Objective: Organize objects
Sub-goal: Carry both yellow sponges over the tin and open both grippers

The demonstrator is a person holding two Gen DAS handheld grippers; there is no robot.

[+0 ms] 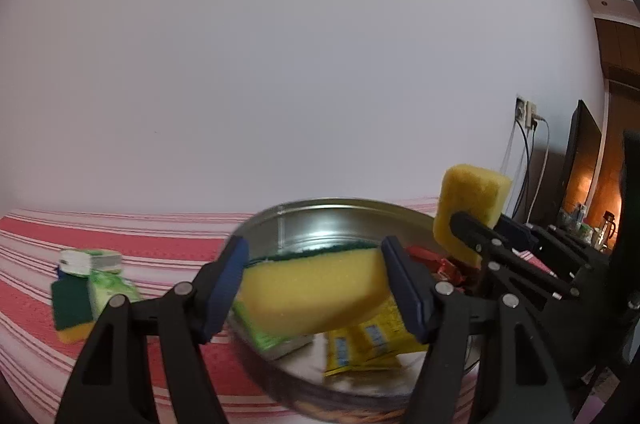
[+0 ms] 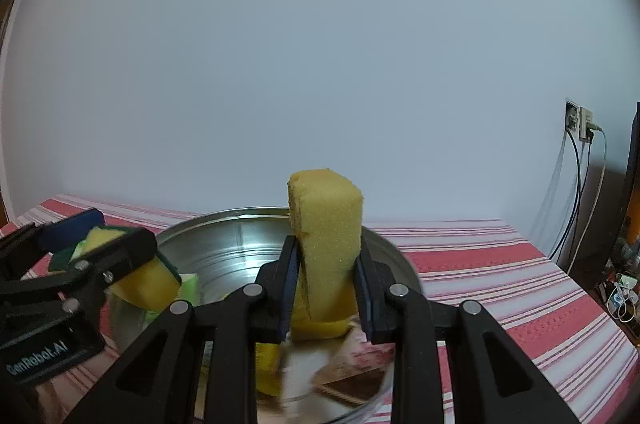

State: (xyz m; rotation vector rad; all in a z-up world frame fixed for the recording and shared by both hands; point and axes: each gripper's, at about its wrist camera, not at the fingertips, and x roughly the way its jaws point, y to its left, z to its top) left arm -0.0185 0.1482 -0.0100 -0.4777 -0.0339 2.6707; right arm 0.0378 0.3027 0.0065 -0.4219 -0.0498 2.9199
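Left gripper (image 1: 316, 294) angles slightly downward, its blue pads (image 1: 226, 288) clamped on the ends of a sponge (image 1: 316, 298) lying crosswise between them. Right gripper (image 2: 326, 282) sits close alongside, also tipped slightly down, jaws pinched hard on a second sponge (image 2: 326, 244) standing upright between its pads (image 2: 290, 286). Both grippers are side by side, near touching.
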